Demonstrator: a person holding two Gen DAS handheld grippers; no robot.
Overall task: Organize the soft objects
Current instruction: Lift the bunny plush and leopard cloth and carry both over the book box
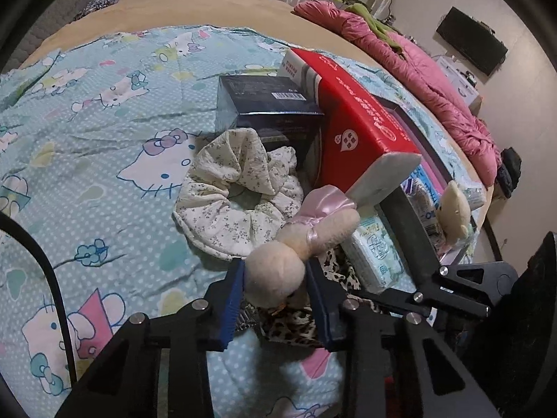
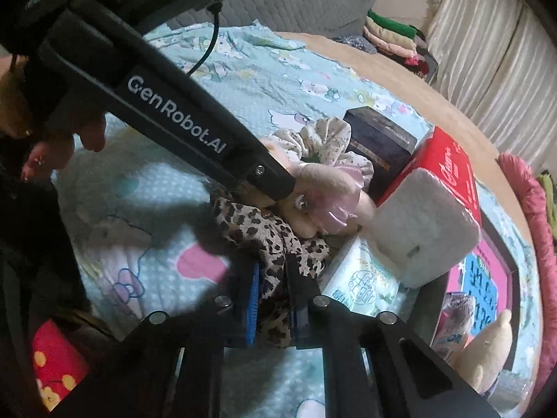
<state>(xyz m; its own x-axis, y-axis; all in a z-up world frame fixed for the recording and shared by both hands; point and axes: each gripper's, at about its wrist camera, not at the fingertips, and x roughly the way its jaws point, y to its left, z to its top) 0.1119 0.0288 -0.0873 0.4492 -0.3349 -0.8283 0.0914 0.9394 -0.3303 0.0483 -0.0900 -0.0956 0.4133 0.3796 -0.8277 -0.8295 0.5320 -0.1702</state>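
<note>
A beige plush toy (image 1: 275, 271) with a pink satin bow (image 1: 323, 205) lies on the Hello Kitty sheet (image 1: 104, 160). My left gripper (image 1: 276, 296) is shut on its round head, with the blue pads (image 1: 231, 306) pressing both sides. Beneath the toy lies a leopard-print cloth (image 1: 296, 329). My right gripper (image 2: 273, 297) is shut on that leopard-print cloth (image 2: 250, 223), a fold of it pinched between the pads. A cream floral scrunchie (image 1: 236, 202) rests just beyond the toy. In the right wrist view, the left gripper's finger (image 2: 195, 129) crosses in front of the plush toy (image 2: 320, 176).
A dark blue box (image 1: 268, 104), a red tissue box (image 1: 362, 118) and a tissue pack (image 1: 376, 250) crowd the right. A dark-framed pink tray (image 2: 487, 261) holds packets, with a small beige plush (image 1: 452, 212) beside it. A pink quilt (image 1: 417, 69) lines the far edge. A hand (image 2: 87, 136) shows at left.
</note>
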